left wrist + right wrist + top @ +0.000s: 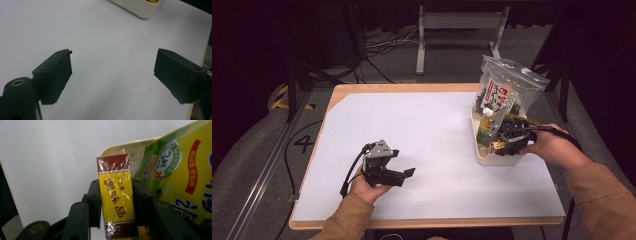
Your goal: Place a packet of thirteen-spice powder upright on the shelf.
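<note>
The yellow box (pixel 116 197) is pinched between the jaws of the right gripper (pixel 116 202), upright, with its maroon top end projecting beyond the jaw tips. The cream bin (pixel 127 147) lies directly beyond it; a yellow-green packet (pixel 180 175) lies just beside it. The left gripper (pixel 112 75) is held spread wide over bare table (pixel 100 37), nothing between its jaws.

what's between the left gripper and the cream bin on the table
Nothing: in the high view only bare white table top lies between the open left gripper and the cream bin.
</note>
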### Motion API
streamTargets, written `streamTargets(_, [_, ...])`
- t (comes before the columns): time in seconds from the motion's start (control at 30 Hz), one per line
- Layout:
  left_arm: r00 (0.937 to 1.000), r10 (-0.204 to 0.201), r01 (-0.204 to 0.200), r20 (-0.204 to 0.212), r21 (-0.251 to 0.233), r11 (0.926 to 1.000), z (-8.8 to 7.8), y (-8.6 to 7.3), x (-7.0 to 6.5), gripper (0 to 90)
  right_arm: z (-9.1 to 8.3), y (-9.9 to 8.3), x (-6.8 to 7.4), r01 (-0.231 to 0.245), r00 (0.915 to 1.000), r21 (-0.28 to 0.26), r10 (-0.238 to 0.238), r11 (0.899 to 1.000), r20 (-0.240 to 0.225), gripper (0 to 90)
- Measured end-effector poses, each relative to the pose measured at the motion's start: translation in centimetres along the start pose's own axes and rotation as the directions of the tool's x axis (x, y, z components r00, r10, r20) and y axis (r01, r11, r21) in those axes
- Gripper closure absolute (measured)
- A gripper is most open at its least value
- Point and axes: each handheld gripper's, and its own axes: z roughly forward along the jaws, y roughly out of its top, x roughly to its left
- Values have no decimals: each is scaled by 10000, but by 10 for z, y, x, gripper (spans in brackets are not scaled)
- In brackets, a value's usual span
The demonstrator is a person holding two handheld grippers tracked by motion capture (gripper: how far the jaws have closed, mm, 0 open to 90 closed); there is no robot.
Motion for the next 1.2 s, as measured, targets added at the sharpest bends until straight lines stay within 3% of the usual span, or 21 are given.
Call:
streamTargets(0.27, [10000,-34,34,-29,12,10000,-1,-1,0,149,-1,-6,1,-266,9996,-214,266,9994,-18,561])
streamTargets(0.5, [10000,-8,8,-58,59,10000,-2,-2,1,146,-14,-13,10,-420,9982,-1034,462,9938,382,475])
streamTargets(0.8, [9996,-170,171,-211,62,9998,-9,-6,2,144,-39,-22,27,-595,9903,-2403,875,9689,1079,383])
streamTargets(0.87, [9995,-185,186,-254,38,9998,-13,-7,4,142,-46,-27,33,-745,9864,-2880,1130,9547,1195,364])
streamTargets(0.97, [9992,-252,251,-316,-30,9997,-18,-9,7,142,-52,-32,39,-1180,9820,-3418,1607,9323,993,348])
streamTargets(1.1, [9982,-410,406,-431,-117,9991,-24,-12,10,141,-62,-42,46,-1961,9637,-4290,2542,8817,819,277])
streamTargets(1.13, [9982,-410,406,-431,-117,9991,-24,-12,10,140,-62,-42,46,-1961,9637,-4290,2542,8817,819,277])
streamTargets(1.2, [9980,-454,449,-440,-117,9989,-26,-13,11,140,-66,-47,49,-2108,9583,-4549,2748,8652,787,252])
